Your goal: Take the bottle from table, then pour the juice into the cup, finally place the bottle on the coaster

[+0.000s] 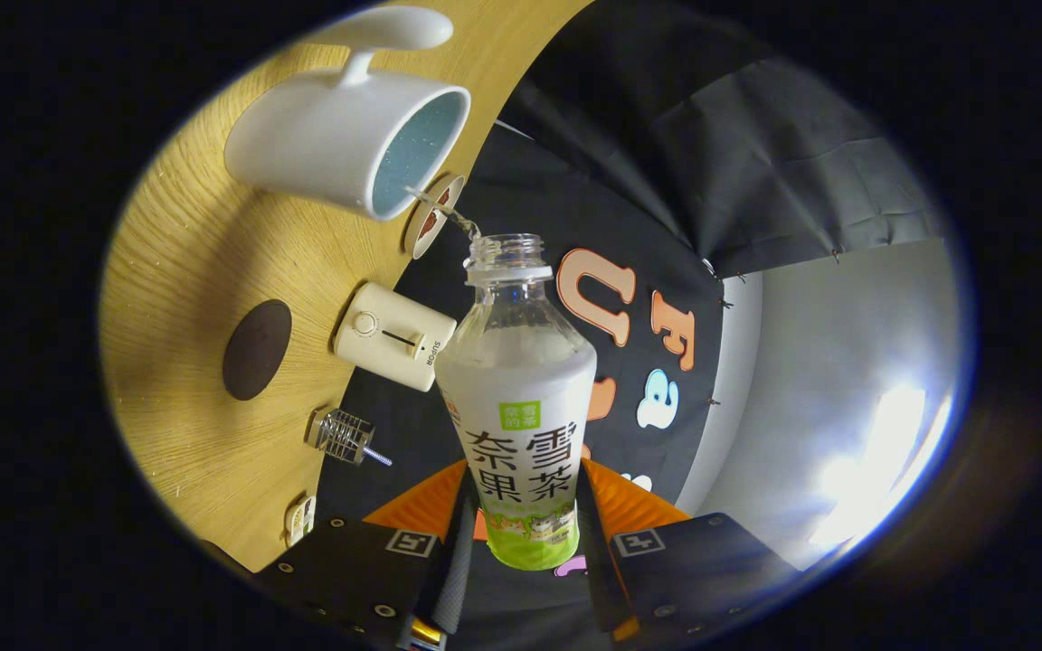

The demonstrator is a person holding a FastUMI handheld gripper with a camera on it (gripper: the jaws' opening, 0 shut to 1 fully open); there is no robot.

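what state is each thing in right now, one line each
bottle: uncapped, tipped toward the cup, liquid streaming from its mouth
cup: on the table, catching the stream
tongs: shut on the bottle
dark coaster: bare on the table

Bottle point(521, 398): clear smooth plastic, glossy printed sleeve. Cup point(340, 149): glossy glazed ceramic. Table point(186, 262): matt wood grain. Coaster point(256, 349): dark, matt. Wall: creased cloth. Toaster point(392, 336): smooth plastic.

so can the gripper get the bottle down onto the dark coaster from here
Probably yes: the gripper is shut on the bottle, and the coaster lies bare between the mug and the toaster.
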